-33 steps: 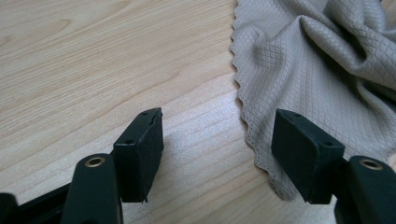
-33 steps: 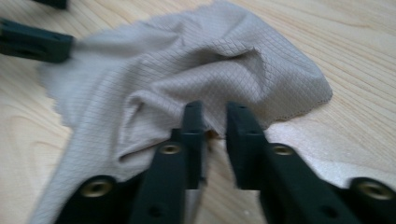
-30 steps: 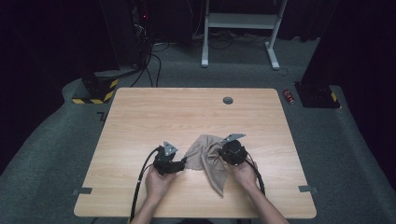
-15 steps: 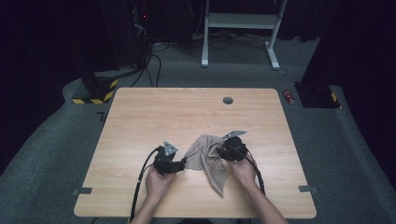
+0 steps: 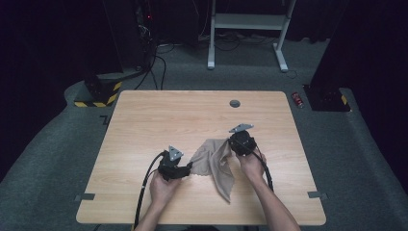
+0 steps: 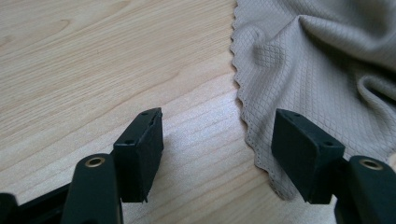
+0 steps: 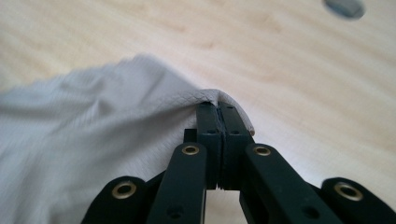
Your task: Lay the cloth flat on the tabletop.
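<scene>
**Cloth edge waits at your left jaws**

High view: the cloth (image 5: 214, 161) lies between your grippers, near the table's (image 5: 144, 120) front edge.

Left gripper view: your left gripper (image 6: 217, 140) is spread, its jaws straddling the scalloped hem.

Right gripper view: your right gripper (image 7: 218, 116) pinches a cloth fold, lifting it.

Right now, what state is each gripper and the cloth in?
Left gripper: open, low over the table, cloth edge by one finger.
Right gripper: shut on the cloth's corner.
Cloth: crumpled, one corner lifted, the rest lying on the table.
</scene>
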Motion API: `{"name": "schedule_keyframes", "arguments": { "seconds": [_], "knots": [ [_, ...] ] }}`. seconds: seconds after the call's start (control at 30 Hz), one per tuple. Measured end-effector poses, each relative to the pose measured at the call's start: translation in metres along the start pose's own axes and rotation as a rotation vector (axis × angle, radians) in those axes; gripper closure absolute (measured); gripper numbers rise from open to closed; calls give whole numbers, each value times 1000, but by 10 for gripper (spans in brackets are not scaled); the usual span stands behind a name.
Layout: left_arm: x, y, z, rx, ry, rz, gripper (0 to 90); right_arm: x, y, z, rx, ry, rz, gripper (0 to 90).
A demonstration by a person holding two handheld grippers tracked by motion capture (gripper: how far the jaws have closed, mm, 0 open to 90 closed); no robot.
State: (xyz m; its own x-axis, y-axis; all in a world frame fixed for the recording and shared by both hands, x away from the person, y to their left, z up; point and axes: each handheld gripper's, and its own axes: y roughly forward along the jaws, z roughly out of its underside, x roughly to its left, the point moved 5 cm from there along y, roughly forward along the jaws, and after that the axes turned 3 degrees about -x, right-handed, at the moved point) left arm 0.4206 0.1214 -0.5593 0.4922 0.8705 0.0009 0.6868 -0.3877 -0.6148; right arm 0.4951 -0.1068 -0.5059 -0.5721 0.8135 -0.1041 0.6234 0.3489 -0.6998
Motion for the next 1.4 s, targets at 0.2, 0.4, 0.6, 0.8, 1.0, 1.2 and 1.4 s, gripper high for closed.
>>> {"name": "schedule_keyframes", "arguments": {
  "seconds": [0.2,0.4,0.6,0.8,1.0,1.2,1.4],
  "knots": [
    [0,0,0,0,0,0,345,-1,22,-3,37,4,-9,792],
    [0,0,0,0,0,0,344,3,7,2,-19,46,-52,710],
    [0,0,0,-1,-1,0,345,17,-19,17,-33,19,-100,721],
    [0,0,0,-1,0,0,345,26,-5,42,27,50,-118,663],
    [0,0,0,-1,-3,0,344,28,7,46,61,39,-109,770],
    [0,0,0,-1,-1,0,345,27,3,45,51,16,-100,884],
    [-1,0,0,-1,-1,1,350,16,-10,40,24,17,-80,879]
  ]
}}
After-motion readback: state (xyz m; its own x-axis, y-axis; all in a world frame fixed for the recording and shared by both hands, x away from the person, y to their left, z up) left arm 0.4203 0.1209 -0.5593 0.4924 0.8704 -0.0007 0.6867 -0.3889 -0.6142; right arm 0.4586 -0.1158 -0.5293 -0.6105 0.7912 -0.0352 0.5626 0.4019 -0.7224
